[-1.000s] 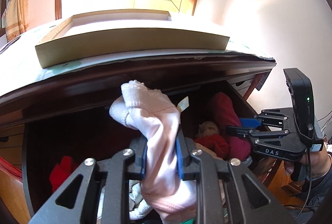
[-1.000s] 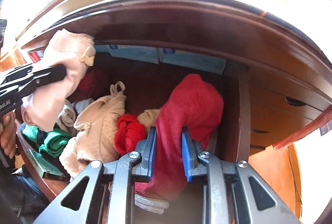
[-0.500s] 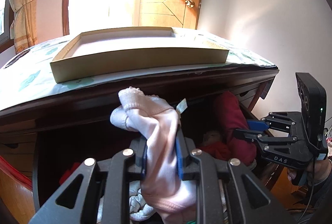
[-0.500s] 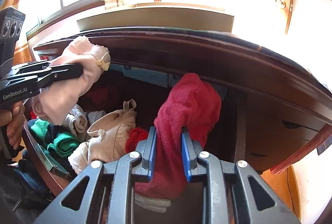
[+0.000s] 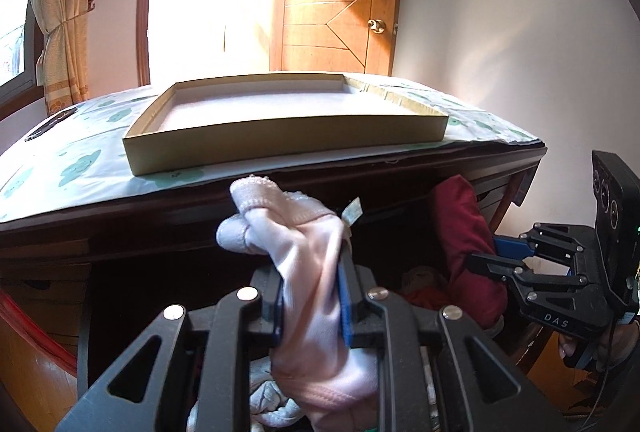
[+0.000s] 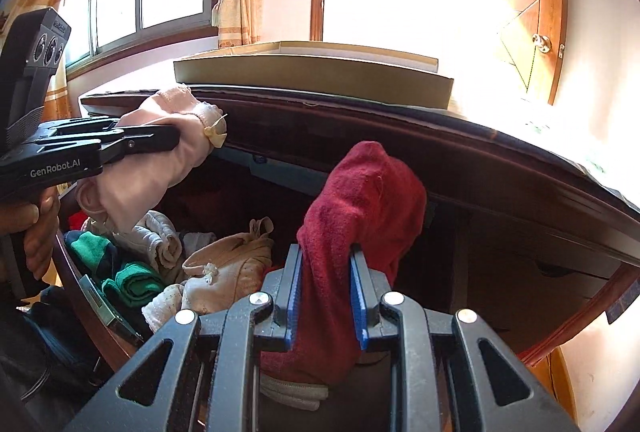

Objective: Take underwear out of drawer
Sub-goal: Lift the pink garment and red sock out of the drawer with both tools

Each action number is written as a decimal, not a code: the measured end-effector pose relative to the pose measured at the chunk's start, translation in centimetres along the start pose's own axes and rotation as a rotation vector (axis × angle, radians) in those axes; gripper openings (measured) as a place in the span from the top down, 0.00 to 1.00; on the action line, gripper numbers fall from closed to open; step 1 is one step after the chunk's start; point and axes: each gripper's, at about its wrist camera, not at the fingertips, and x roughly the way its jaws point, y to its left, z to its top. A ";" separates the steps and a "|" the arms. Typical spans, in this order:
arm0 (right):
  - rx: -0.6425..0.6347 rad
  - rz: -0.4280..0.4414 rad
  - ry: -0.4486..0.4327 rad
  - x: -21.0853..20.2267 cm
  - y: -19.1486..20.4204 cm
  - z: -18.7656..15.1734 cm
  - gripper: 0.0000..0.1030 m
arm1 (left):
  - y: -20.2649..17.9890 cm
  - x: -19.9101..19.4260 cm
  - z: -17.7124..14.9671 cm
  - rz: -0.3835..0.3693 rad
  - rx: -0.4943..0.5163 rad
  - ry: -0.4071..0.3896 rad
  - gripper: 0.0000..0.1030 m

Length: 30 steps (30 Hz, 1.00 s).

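The left gripper (image 5: 310,296) clamps pink underwear (image 5: 308,272); the right gripper (image 6: 325,292) clamps red underwear (image 6: 360,199); both hang above the open drawer (image 6: 96,296).

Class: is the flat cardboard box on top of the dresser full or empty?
Empty. The left wrist view looks into the cardboard box and shows only its bare pale floor.

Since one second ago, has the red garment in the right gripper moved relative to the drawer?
Yes. The red garment, clamped in the right gripper, has risen out of the drawer, further above the beige clothes lying inside.
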 end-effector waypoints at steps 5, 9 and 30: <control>-0.004 0.008 -0.045 -1.3 -0.2 -0.5 0.77 | 0.0 -0.3 0.0 0.018 -0.005 -0.017 0.82; -0.006 0.014 -0.069 -2.1 -0.3 -1.0 0.77 | 0.1 -0.5 0.1 0.030 -0.013 -0.021 0.82; -0.036 0.027 -0.184 -5.3 -0.9 -2.2 0.77 | -0.2 -2.1 0.9 0.076 -0.006 -0.090 0.83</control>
